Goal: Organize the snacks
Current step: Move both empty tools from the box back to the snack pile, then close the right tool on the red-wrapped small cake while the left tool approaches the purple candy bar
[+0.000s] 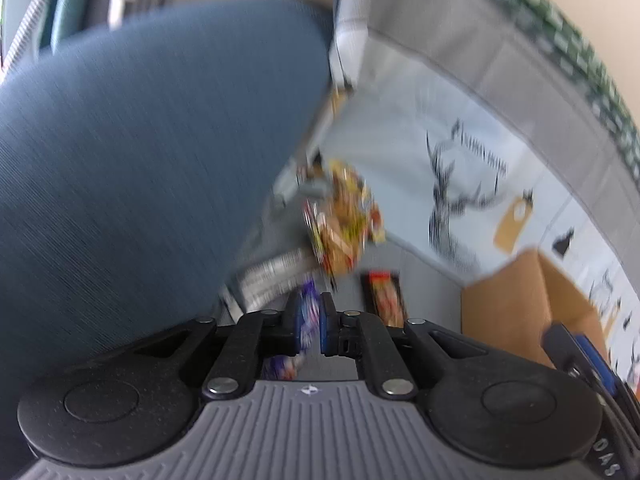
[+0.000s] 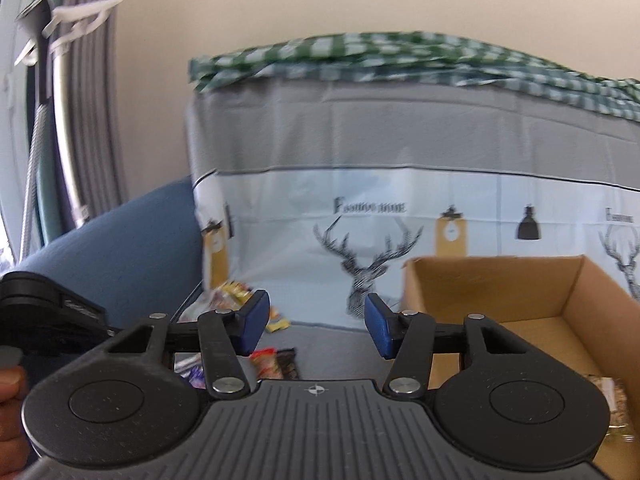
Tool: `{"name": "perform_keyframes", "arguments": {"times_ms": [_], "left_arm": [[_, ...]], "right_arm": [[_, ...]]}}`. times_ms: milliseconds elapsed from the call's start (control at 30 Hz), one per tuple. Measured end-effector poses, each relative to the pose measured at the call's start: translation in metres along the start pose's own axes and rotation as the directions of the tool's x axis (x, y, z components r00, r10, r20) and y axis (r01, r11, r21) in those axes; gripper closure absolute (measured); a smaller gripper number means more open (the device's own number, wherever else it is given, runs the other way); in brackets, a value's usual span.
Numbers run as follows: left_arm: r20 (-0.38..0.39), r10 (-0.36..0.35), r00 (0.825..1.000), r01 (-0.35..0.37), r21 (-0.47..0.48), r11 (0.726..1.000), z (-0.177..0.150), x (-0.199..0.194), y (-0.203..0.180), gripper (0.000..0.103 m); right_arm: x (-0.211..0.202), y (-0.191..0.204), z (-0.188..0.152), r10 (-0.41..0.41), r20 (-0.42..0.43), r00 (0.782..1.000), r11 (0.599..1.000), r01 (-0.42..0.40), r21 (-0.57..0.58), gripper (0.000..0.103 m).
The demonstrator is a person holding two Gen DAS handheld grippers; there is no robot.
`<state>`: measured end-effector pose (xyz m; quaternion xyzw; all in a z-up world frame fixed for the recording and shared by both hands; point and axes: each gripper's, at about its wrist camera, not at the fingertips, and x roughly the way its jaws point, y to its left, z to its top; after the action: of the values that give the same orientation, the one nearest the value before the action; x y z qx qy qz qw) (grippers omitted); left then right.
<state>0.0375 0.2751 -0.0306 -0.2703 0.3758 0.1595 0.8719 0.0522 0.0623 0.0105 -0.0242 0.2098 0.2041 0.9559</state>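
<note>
The left tool point(image 1: 310, 326) grips one purple foil snack packet point(image 1: 306, 320) above the grey worktop point(image 1: 424, 284). The right tool point(image 2: 316, 322) gapes empty beside one brown cardboard box point(image 2: 496, 284). One yellow-orange wrapper pile point(image 1: 342, 220) and one red-black bar point(image 1: 386, 296) lie near the deer-print backdrop point(image 1: 460, 184).

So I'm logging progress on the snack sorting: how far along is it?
Early on. Done: one snack packet already lies in the cardboard box. In hand: the left gripper is shut on a purple packet; the right gripper is open, holding nothing. Left: the yellow packets and a red bar outside the box.
</note>
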Motion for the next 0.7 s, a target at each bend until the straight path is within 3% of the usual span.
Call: {"name": "perform_keyframes", "arguments": {"times_ms": [167, 367, 700], "left_arm": [[-0.041, 0.017, 0.999, -0.016, 0.027, 1.0, -0.011, 0.014, -0.004, 0.093], [-0.038, 0.027, 0.999, -0.026, 0.025, 0.999, -0.016, 0.023, -0.009, 0.083], [-0.077, 0.042, 0.996, -0.041, 0.02, 0.999, -0.022, 0.045, -0.012, 0.061]], "right_arm": [[0.024, 0.01, -0.02, 0.022, -0.074, 0.997, 0.999, -0.025, -0.035, 0.048], [0.058, 0.015, -0.046, 0.01, -0.149, 0.989, 0.998, -0.019, -0.06, 0.048], [0.111, 0.015, -0.059, -0.011, -0.126, 0.992, 0.995, -0.001, -0.099, 0.048]]}}
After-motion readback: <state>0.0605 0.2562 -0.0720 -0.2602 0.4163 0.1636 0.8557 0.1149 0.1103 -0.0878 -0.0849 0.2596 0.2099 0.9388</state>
